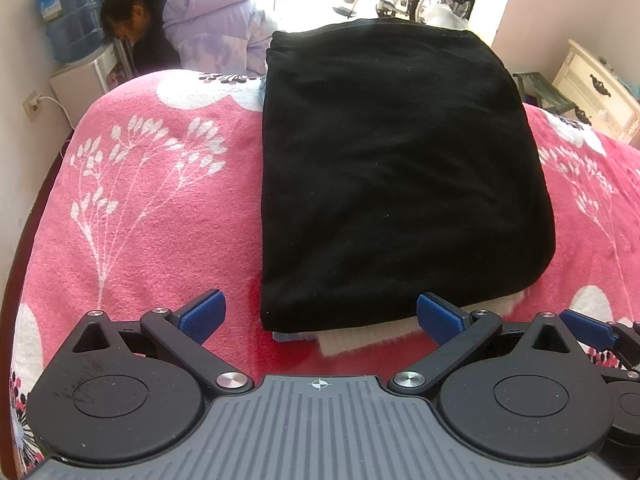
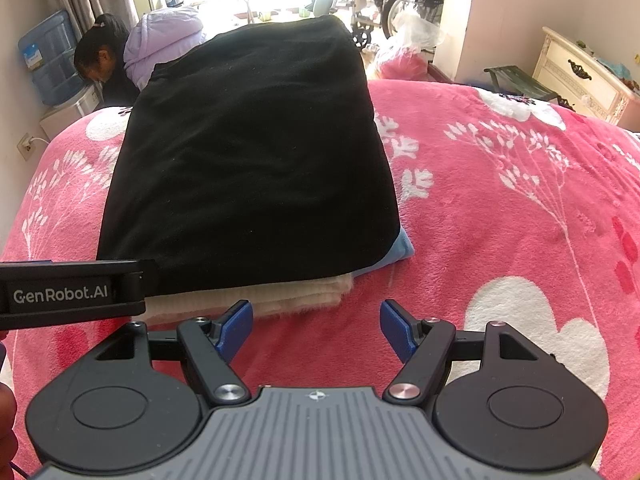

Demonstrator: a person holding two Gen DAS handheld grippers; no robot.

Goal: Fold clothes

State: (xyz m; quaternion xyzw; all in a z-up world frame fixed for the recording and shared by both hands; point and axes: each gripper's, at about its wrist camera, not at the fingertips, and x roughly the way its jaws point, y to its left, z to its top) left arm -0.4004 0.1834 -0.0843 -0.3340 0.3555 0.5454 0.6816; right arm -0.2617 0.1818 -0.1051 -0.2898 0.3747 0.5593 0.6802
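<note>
A: Black garment lies folded into a neat block on top of a stack, in the middle of the pink blanket. Under it a cream knit shows at the near edge, and a blue piece sticks out at the right corner.

B: Step in hand?

A: By my reading the fold on this item is finished, or nearly so. Edges look square and no sleeve or hem hangs loose. Both tools sit back from the stack at its near edge.

B: Left gripper?

A: Jaws wide apart, nothing between them. The black edge sits between the two blue pads in the left view, but whether either pad touches cloth is unclear; fisheye distortion at the rim makes that hard to judge.

B: Right gripper?

A: Jaws also apart, empty, aimed at bare blanket just right of the cream knit. The left tool's body shows at the left edge of that view, beside the stack.

B: Next move?

A: Probably one of two. Either press and square the stack, which calls for a light touch so the layers do not slide, or fetch another item. None is visible on the blanket.

B: Background?

A: A person in a lilac jacket bends beyond the far side of the bed, well clear.
</note>
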